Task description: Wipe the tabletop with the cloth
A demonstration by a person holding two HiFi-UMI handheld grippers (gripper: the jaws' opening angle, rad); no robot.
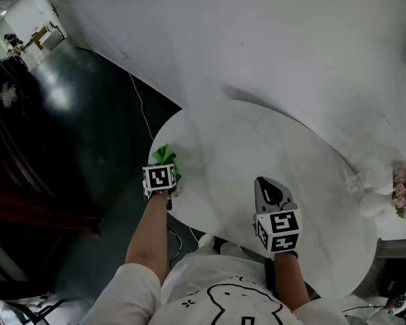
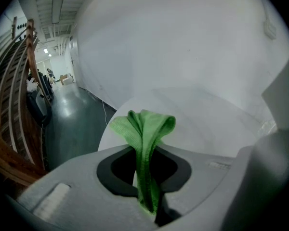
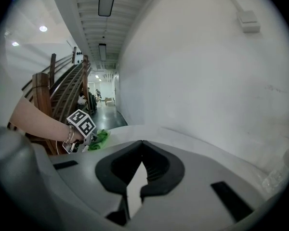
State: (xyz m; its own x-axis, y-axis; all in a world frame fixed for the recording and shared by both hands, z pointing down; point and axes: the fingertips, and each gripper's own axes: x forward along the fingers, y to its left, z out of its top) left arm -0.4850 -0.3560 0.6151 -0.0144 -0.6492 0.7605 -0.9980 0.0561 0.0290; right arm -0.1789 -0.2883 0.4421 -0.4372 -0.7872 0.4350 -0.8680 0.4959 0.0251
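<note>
Left tool (image 2: 147, 182): clamped on green cloth (image 2: 144, 129) at left edge of surface (image 1: 257, 147).
Right tool (image 3: 137, 177): jaws together, holding nothing, by surface's near edge.
Flowers (image 1: 404, 191): surface's right rim.

Right gripper (image 3: 142, 146) pointing across the white tabletop (image 3: 149, 130), jaws tip to tip, nothing between. Far left, left gripper (image 3: 89, 139) at the table's edge, green cloth (image 3: 101, 137) bunched at its front, seemingly pinched. Beyond, white wall (image 3: 207, 71), long corridor.
</note>
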